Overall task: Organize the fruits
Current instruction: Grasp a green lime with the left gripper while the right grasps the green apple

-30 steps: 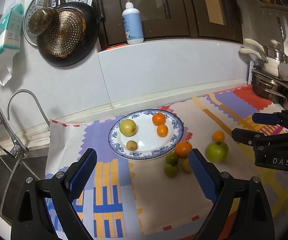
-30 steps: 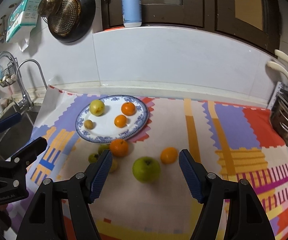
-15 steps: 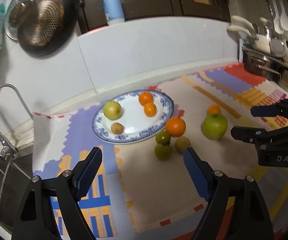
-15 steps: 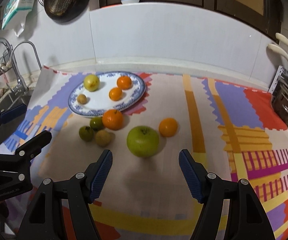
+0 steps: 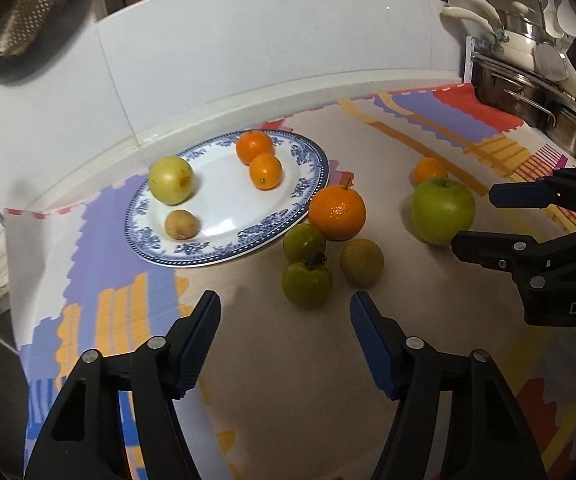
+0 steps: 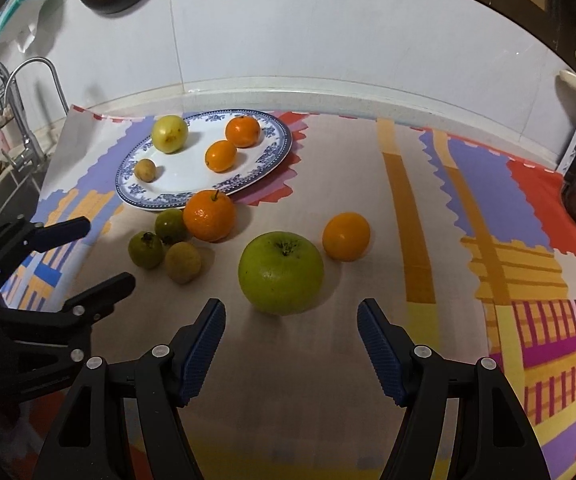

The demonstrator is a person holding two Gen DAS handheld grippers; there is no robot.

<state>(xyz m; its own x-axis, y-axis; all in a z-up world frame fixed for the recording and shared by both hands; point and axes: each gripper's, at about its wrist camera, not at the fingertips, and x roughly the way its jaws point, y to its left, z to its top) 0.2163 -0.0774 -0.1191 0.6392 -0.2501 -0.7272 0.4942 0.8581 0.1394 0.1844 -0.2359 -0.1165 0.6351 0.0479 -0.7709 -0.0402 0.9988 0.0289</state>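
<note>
A blue-rimmed white plate [image 5: 288, 216] [image 6: 175, 178] holds a yellow apple [image 5: 171, 179], two small oranges [image 5: 265, 171] and a small brown fruit [image 5: 181, 224]. On the mat beside it lie a big orange [image 5: 338, 212] [image 6: 209, 216], two green persimmons [image 5: 307, 283] [image 6: 146, 249], a brownish fruit [image 5: 362, 261], a green apple [image 5: 442, 211] [image 6: 281, 272] and a small orange [image 6: 346, 236]. My left gripper [image 5: 283, 308] is open, just short of the persimmons. My right gripper [image 6: 290, 316] is open, close before the green apple.
A colourful patterned mat [image 6: 488, 200] covers the counter. A sink with a tap [image 6: 27, 92] lies at the left. Steel pots [image 5: 536, 100] stand at the right. A white tiled wall [image 6: 328, 40] runs behind, with a pan [image 5: 19, 20] hanging on it.
Both grippers have moved forward and down toward the loose fruit; the persimmons and the green apple now sit much nearer. Both stay open. No fruit has moved.
</note>
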